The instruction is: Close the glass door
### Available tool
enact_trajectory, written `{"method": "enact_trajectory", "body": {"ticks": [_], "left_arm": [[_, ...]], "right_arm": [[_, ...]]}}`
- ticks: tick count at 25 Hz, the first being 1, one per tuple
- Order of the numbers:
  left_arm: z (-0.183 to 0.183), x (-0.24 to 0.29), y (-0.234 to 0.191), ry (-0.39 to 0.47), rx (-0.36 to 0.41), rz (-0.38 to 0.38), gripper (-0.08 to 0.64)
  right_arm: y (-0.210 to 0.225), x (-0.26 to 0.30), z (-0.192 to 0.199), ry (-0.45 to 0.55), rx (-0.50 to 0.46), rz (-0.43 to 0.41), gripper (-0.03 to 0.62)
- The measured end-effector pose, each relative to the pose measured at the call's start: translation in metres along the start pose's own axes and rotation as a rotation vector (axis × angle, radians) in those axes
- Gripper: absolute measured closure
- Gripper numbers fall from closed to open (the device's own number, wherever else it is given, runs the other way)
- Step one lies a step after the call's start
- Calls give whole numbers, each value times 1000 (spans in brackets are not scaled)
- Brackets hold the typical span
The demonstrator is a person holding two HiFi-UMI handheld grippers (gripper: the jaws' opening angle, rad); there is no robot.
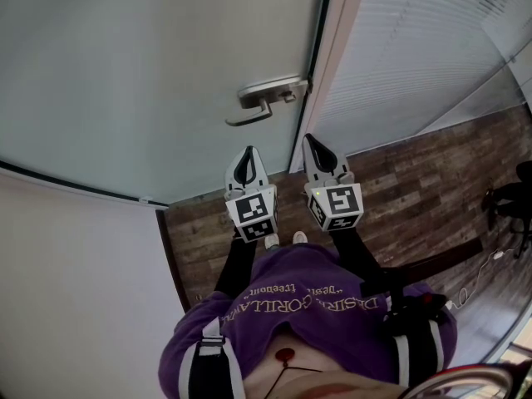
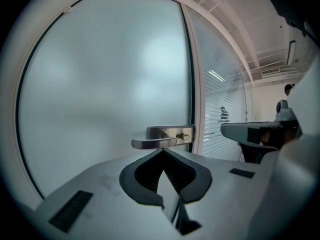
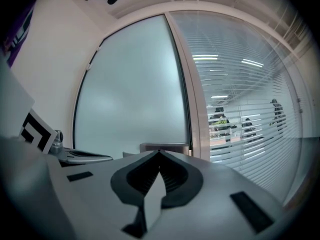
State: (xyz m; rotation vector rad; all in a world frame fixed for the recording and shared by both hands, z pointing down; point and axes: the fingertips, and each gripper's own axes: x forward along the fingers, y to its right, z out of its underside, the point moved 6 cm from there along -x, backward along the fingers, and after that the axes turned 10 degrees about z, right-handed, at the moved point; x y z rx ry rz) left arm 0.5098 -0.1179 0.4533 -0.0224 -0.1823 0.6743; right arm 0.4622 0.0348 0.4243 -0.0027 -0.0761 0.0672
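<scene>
The door (image 1: pixel 150 56) is seen flush against its frame (image 1: pixel 334 56), apparently closed already, with the handle (image 1: pixel 262 102) at its right edge. The left gripper (image 1: pixel 247 152) and right gripper (image 1: pixel 312 144) are held closed and empty, just short of the handle, as no grip seems needed.

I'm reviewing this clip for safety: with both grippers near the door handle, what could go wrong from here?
1. The left gripper, shut and empty, points just below the lever handle; lifting it could knock the lever.
2. The right gripper, also shut, points near the edge of the glass door and its frame; it might get pinched if a gap remains.
3. Shut tips may slip on smooth glass.
</scene>
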Motion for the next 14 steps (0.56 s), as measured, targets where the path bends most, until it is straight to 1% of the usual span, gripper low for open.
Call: {"method": "enact_trajectory", "body": {"ticks": [5,14], "left_arm": [[3,1,1,-22,8,15,558],[4,1,0,-44,15,14,558]], "right_arm": [[-1,0,0,-9,-12,8,603],[-2,2,-1,-9,-16,8,603]]}}
